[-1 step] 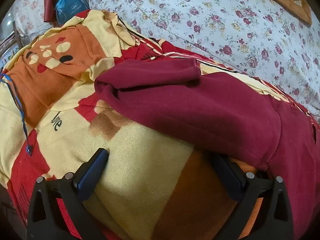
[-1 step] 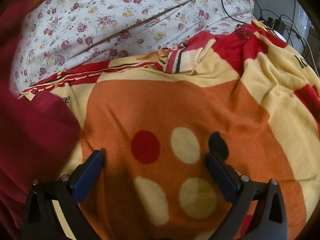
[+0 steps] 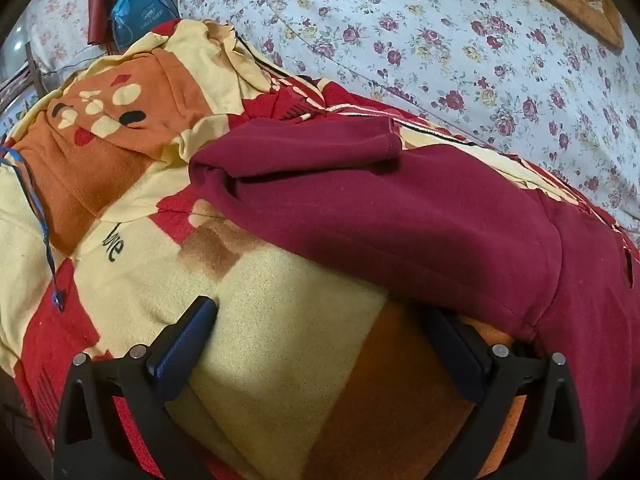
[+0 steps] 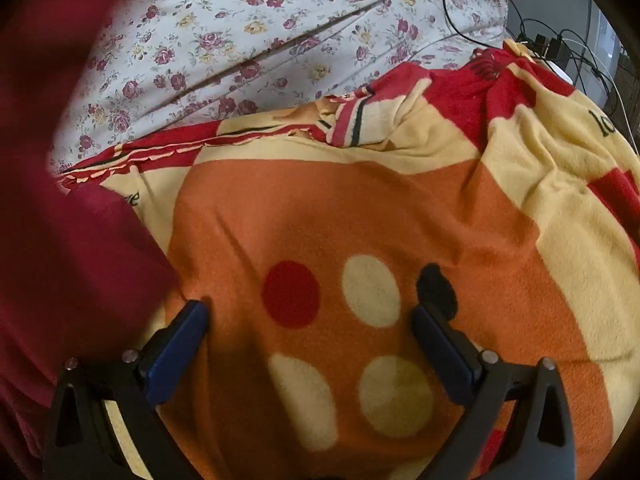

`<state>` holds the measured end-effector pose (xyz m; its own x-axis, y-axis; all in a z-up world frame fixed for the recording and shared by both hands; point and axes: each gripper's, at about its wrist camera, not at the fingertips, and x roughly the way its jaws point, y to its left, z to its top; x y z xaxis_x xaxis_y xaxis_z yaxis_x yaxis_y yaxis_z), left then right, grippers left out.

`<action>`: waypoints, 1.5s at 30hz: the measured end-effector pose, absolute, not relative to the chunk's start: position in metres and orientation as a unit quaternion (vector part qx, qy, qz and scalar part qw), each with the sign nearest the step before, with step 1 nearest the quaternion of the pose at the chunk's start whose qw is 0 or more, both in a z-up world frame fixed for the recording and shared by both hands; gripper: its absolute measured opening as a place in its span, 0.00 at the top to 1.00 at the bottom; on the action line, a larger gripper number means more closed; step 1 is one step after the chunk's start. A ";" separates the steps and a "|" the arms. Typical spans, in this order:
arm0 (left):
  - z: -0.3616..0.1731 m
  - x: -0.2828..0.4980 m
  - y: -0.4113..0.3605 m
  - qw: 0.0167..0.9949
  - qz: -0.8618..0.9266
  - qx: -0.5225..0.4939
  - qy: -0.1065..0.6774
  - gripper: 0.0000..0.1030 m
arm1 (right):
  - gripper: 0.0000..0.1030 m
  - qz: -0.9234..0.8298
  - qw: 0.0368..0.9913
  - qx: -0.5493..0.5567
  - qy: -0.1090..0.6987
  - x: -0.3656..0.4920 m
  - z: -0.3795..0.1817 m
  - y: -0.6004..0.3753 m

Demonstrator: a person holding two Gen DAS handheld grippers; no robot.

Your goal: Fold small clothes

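Observation:
A dark red garment (image 3: 400, 208) lies crumpled across a fleece blanket (image 3: 132, 264) of orange, cream and red patches. My left gripper (image 3: 320, 310) points down at the blanket just in front of the garment's near hem. It is open, with only blanket between its fingers. Its right fingertip (image 3: 452, 332) sits under the hem's edge. In the right wrist view the same garment (image 4: 72, 260) fills the left side, blurred. My right gripper (image 4: 308, 310) stands open over the blanket's (image 4: 360, 208) spotted orange patch, to the right of the garment.
A floral bedsheet (image 3: 440, 40) lies beyond the blanket and shows as well in the right wrist view (image 4: 240, 40). A blue bag (image 3: 136, 16) sits at the far left. A blue cord (image 3: 40, 216) crosses the blanket's left edge. Black cables (image 4: 540, 40) lie at the far right.

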<state>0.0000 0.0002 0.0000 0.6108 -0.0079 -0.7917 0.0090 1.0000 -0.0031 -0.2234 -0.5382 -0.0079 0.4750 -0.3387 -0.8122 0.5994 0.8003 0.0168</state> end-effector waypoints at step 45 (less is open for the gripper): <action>0.071 -0.093 -0.080 0.898 -0.115 0.069 0.419 0.18 | 0.00 -0.050 0.882 0.198 0.424 -0.204 0.100 -0.321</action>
